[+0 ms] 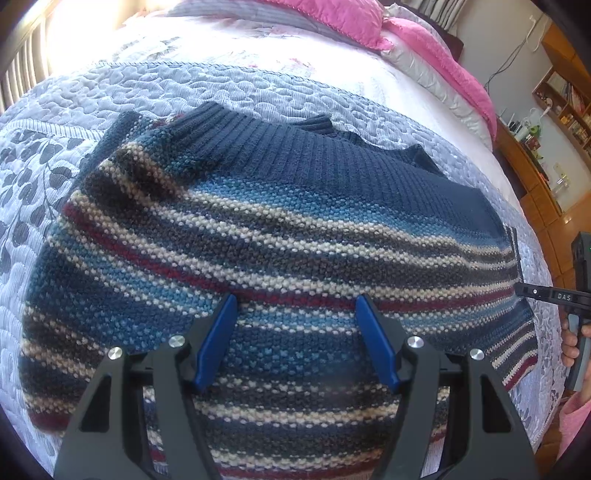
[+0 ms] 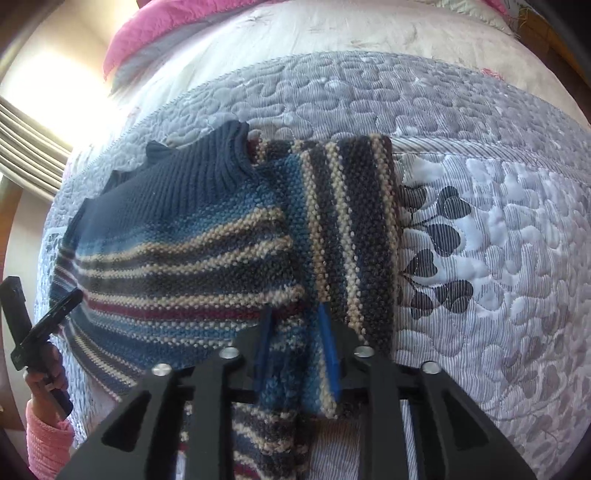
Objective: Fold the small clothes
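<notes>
Left gripper: nearest the left wrist camera; two black arms with blue pads spread wide apart above the sweater, holding nothing, released.
Right gripper: nearest the right wrist camera; its two blue pads pinch a bunched fold of the sweater between them, clenched on the knit.
Writing: the letters "DAS" read in white on a black gripper body at the right edge of the left wrist view; no other text legible.
Sweater: one, lying on the bed just beyond the left gripper; chunky knit in horizontal stripes of navy, mid blue, cream, charcoal and dark red, with a ribbed plain navy band along its far edge.
Sleeve: one striped sleeve folded over the body, its stripes running near to far; its near end sits in the right gripper.
Quilt: one, pale lilac-grey, stitched in pebble-like loops, with dark leaf prints at the left of the left wrist view.
Pink bedding: heaped at the far side of the bed, puffy and shiny.
Hand: one at the left of the right wrist view, gripping a black handle, with a pink ribbed cuff below it.
Shelves: wooden, far right, holding small items too small to tell.
</notes>
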`<state>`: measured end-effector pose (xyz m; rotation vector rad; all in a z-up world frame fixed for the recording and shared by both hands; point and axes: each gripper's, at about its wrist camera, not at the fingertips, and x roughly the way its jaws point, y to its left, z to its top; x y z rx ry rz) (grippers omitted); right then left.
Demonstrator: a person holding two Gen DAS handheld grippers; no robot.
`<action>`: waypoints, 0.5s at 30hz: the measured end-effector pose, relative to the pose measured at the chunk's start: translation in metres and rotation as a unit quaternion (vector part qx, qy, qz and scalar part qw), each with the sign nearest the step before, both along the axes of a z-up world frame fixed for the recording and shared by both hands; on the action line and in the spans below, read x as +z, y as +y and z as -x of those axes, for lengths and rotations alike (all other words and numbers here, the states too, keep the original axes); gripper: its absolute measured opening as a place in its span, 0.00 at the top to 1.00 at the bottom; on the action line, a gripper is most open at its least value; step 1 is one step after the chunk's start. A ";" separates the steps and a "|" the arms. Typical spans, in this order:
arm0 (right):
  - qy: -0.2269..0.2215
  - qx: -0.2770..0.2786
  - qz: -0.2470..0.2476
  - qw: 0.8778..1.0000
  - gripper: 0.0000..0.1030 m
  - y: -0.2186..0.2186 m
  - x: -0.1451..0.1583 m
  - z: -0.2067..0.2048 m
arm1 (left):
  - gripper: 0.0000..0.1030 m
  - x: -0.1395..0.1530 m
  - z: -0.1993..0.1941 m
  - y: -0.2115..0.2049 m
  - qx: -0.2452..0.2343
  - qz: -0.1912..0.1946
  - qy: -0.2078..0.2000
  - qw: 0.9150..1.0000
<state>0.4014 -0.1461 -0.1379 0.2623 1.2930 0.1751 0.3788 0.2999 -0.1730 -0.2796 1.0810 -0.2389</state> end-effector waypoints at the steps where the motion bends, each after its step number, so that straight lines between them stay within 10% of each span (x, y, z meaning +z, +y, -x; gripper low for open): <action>1: -0.009 -0.003 -0.003 1.000 0.44 -0.001 0.008 0.007 | 0.36 0.000 0.000 0.000 -0.001 -0.002 -0.001 1.000; 3: -0.027 -0.006 0.036 0.999 0.16 -0.002 0.022 0.022 | 0.35 0.001 0.000 -0.001 -0.003 -0.002 -0.003 1.000; 15: 0.044 -0.041 -0.075 0.995 0.27 -0.031 -0.024 0.040 | 0.35 0.018 0.013 0.011 0.003 0.021 -0.005 1.000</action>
